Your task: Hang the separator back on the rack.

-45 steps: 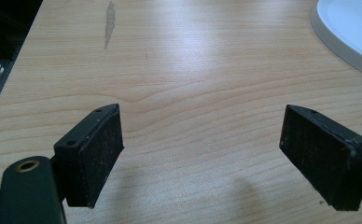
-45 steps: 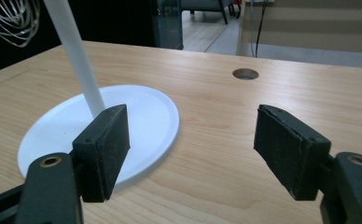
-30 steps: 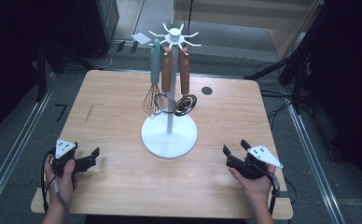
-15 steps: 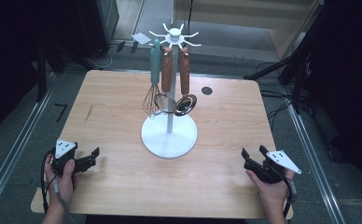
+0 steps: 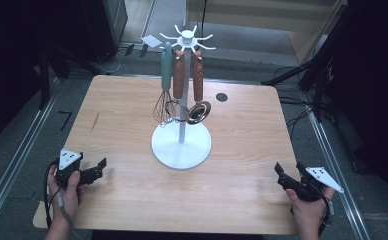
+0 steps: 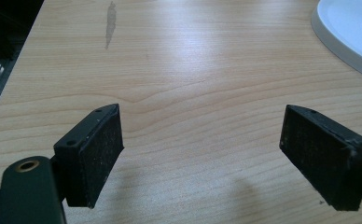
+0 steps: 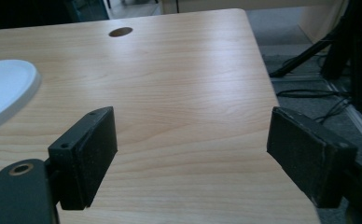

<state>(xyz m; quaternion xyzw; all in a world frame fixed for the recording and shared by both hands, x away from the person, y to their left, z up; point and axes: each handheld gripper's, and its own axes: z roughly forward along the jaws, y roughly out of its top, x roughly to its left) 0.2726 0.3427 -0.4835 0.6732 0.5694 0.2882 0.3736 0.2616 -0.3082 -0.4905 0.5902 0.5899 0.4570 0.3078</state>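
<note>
table top [image 5: 252, 150]: pale wood grain, smooth, a soft sheen is seen under the light; one dull grey smear [image 6: 110, 23] is shown
rack [image 5: 181, 145]: white, smooth, plastic-looking; the round base is given a faint gloss
whisk [image 5: 165, 87]: a matt teal handle, thin bright metal wires
ladle [image 5: 198, 95]: a brown wooden handle, a polished metal bowl with reflections
third utensil [image 5: 178, 80]: a brown wooden handle, a metal end
left gripper [image 6: 202, 154]: matt black plastic; the pads are finely grained and rough
right gripper [image 7: 193, 154]: matt black, the pads dull and coarse
</note>
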